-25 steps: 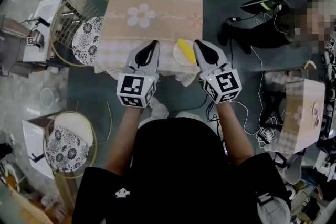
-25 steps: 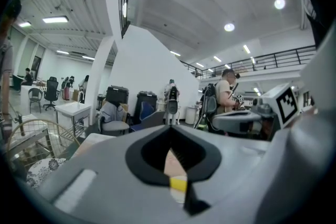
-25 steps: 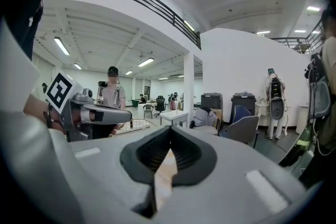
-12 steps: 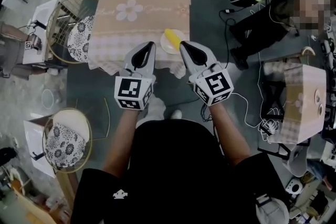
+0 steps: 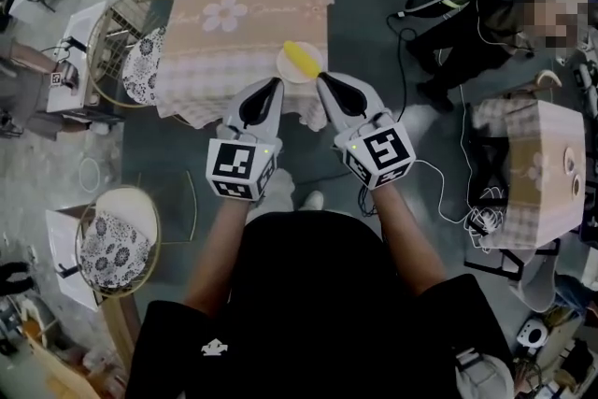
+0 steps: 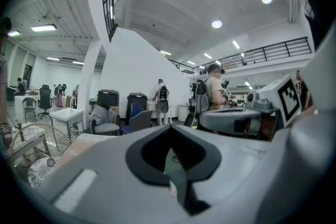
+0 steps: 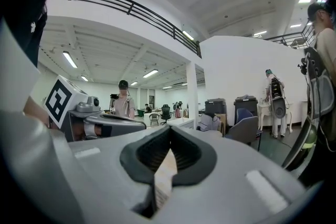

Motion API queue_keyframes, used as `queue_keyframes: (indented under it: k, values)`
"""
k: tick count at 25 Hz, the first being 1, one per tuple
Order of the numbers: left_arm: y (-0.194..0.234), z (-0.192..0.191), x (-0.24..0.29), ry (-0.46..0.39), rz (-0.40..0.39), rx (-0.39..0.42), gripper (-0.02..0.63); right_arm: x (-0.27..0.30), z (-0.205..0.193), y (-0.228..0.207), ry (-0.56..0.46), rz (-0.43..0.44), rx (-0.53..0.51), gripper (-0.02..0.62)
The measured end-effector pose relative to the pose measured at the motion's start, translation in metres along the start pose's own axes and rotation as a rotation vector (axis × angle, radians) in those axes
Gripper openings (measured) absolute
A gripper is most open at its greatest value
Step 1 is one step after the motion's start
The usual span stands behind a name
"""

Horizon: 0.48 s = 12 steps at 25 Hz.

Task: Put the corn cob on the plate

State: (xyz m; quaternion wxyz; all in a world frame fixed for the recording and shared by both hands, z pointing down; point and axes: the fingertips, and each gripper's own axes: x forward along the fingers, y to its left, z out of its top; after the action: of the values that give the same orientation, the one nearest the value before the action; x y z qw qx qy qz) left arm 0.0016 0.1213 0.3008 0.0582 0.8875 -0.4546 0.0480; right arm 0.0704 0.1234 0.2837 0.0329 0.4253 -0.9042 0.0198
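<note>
The yellow corn cob (image 5: 303,57) lies on a small white plate (image 5: 285,70) at the near edge of the table (image 5: 234,14), which wears a pink floral cloth. Both grippers are held side by side just short of that edge, level and pointing at the table. My left gripper (image 5: 274,85) is shut with nothing in it, just below and left of the plate. My right gripper (image 5: 321,81) is also shut and empty, just below and right of the plate. In the left gripper view the left gripper (image 6: 169,127) has its jaws meeting; in the right gripper view the right gripper (image 7: 169,128) does too.
A wire-frame chair with a floral cushion (image 5: 140,65) stands at the table's left, another chair (image 5: 107,252) nearer at lower left. A second cloth-covered table (image 5: 528,173) is at the right. A seated person (image 5: 486,14) and floor cables (image 5: 439,192) are at upper right.
Both grippers have drawn back from the table together; the table and plate now sit farther off and higher in the head view. The corn stays on the plate. Both grippers stay shut.
</note>
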Motion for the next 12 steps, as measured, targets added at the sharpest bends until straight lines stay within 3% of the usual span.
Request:
queue_keyframes:
  k: [12]
  values:
    - [-0.039,0.007,-0.020,-0.015,0.000,0.037,0.008,-0.038,0.008,0.010,-0.022,0.003,-0.021,0.000]
